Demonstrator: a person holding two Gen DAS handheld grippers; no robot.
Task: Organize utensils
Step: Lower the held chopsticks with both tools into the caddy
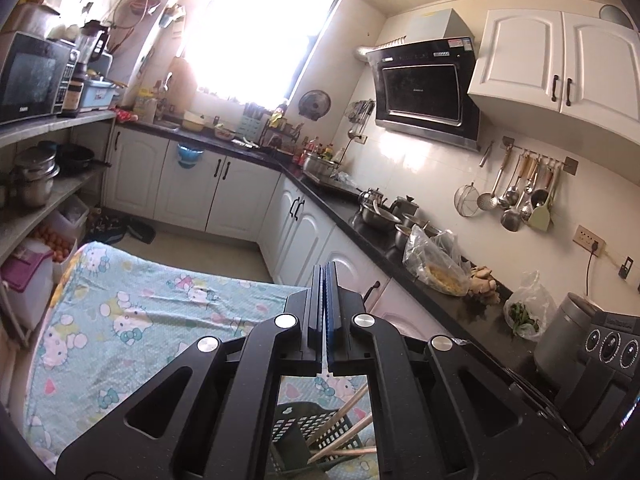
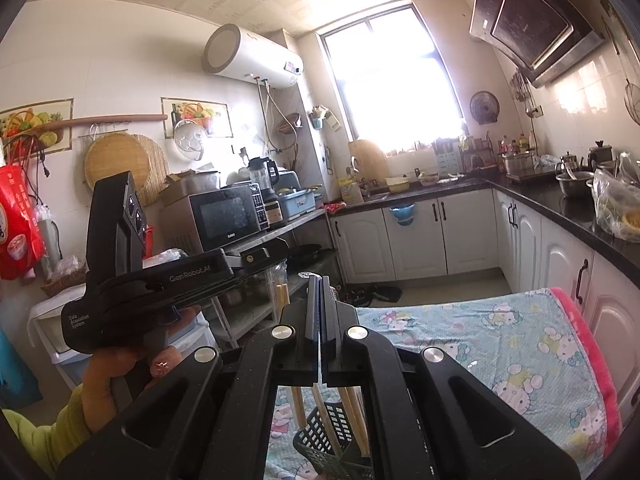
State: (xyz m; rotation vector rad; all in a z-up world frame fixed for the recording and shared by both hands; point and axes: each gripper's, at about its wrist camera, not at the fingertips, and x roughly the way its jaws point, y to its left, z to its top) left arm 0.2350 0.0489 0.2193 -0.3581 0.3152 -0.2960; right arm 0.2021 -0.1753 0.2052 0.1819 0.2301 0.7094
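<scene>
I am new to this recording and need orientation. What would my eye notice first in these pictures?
First, the bright window at the far end of the kitchen. Next, the cartoon-cat cloth covering the table in front. Low in both views, wooden chopsticks stand in a dark slotted basket, just beneath the left gripper and right gripper, both with jaws shut.

Bare tablecloth [image 1: 132, 300] beyond basket [image 1: 316, 424]

We see tablecloth [image 1: 160, 304] pale blue, cartoon-cat print, pink edge. Basket [image 2: 324, 436] dark, grid-holed. Chopsticks [image 1: 348, 432] light wood. Cabinets [image 1: 248, 196] white, black handles. Countertop [image 1: 360, 220] black. Sleeve [image 2: 44, 436] yellow-green.
</scene>
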